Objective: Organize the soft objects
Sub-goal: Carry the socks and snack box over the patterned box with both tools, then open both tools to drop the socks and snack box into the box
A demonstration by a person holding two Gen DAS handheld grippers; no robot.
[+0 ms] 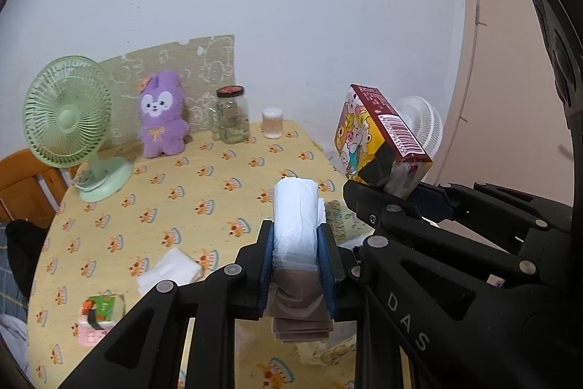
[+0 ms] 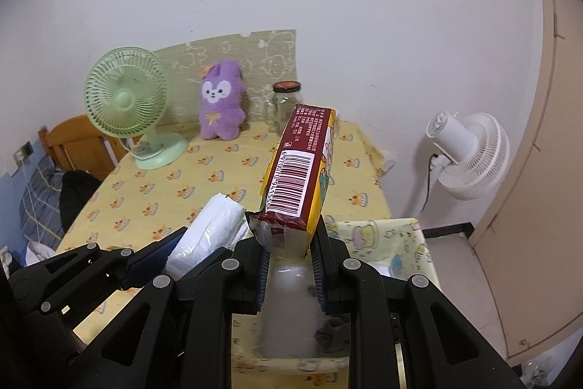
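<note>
Fingers (image 1: pixel 267 256) of the left gripper (image 1: pixel 297 257), nearly closed, clamp a white bag roll (image 1: pixel 295 217) at lower centre; its long axis points away over the tabletop (image 1: pixel 204 192). At right, the right gripper (image 2: pixel 289 265) pinches a tissue pack (image 2: pixel 302 166), likewise lengthwise.

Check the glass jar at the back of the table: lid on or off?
On. The glass jar stands upright beside the purple plush, with its dark red-printed lid seated on the mouth.
</note>
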